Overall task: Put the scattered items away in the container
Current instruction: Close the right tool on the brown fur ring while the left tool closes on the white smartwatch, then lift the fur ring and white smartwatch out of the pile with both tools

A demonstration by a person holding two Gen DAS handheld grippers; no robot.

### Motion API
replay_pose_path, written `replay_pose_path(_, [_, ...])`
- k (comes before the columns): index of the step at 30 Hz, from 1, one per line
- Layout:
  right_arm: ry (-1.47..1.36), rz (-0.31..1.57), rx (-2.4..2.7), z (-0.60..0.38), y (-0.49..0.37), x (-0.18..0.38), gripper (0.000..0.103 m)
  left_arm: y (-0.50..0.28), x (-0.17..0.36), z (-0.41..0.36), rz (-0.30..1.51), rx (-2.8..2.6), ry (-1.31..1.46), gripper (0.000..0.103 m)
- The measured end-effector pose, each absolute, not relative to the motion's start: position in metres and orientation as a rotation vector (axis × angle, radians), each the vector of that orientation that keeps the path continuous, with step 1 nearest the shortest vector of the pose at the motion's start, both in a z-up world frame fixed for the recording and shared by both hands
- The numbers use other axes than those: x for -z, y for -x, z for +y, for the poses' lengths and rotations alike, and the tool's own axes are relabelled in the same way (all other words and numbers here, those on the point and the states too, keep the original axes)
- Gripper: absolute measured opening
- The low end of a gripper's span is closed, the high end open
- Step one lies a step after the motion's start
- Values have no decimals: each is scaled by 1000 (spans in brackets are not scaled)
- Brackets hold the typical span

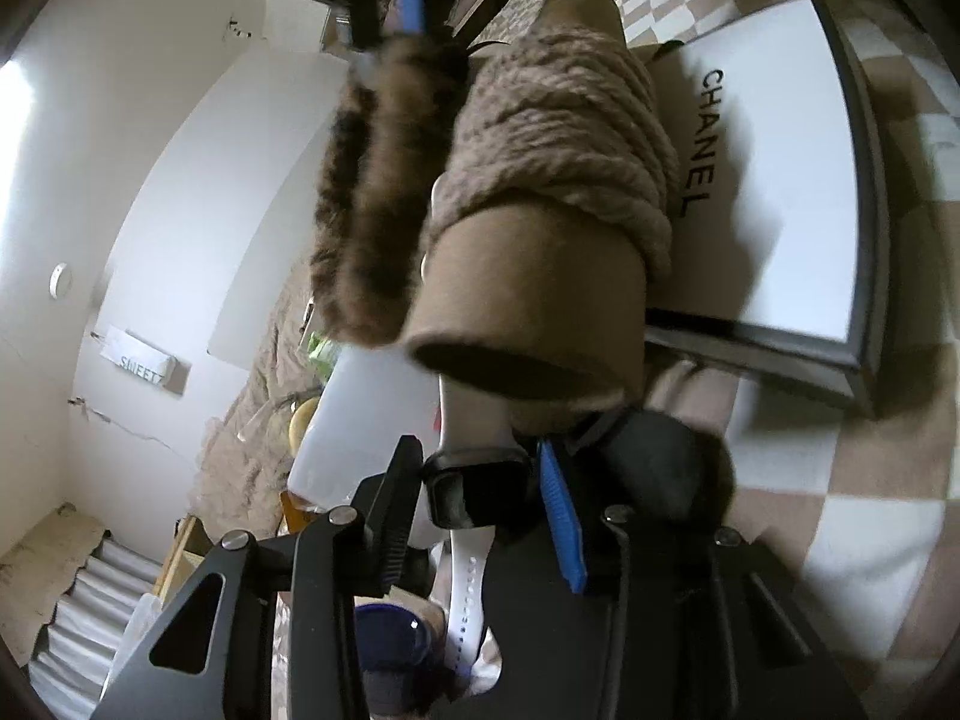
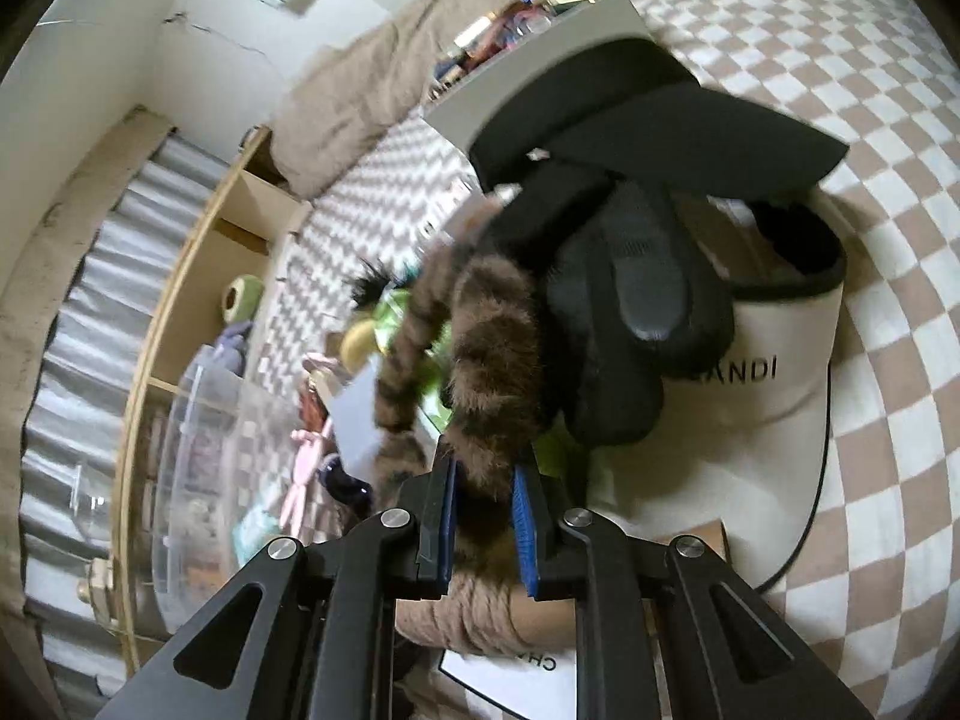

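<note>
The left gripper [image 1: 480,480] is holding a black smartwatch with a white strap [image 1: 474,489] between fingers closed partway onto it, just near a cardboard tube wound with beige yarn [image 1: 540,180]. That tube is lying beside a white box reading "CHANEL" [image 1: 780,180] on the checkered bed cover [image 1: 870,540]. The right gripper [image 2: 483,498] is pinching a striped brown furry tail [image 2: 492,360], in front of a cream bag [image 2: 774,414] whose print is showing the letters "ANDI".

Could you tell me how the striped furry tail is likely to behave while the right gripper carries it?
The furry tail will probably flop: beyond the right gripper, which is shut on it, it bends and dangles in loops. It looks light for its size, being mostly fluff. The soft fur may compress, so it could slip if tugged.
</note>
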State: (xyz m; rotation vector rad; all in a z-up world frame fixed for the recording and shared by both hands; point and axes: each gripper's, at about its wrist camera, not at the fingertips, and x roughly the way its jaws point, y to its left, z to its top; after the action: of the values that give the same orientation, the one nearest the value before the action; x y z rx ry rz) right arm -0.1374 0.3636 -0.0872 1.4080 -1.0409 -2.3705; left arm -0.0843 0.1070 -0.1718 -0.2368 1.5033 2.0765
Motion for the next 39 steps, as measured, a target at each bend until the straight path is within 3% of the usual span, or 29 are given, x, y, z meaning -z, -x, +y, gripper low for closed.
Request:
replay_pose_path(10, [-1471, -1050, 2350, 362, 145, 104, 18, 87, 140, 80, 1360, -2145, 351, 37])
replay_pose_path(16, [-1375, -955, 2443, 357, 141, 83, 18, 82, 115, 75, 1250, -2180, 362, 37])
replay_pose_path(28, [-1218, -954, 2490, 361, 128, 48, 18, 73, 89, 65, 1142, -2211, 369, 37])
replay_pose_path(39, [-1122, -929, 2495, 363, 119, 29, 18, 79, 57, 51, 936, -2303, 453, 37])
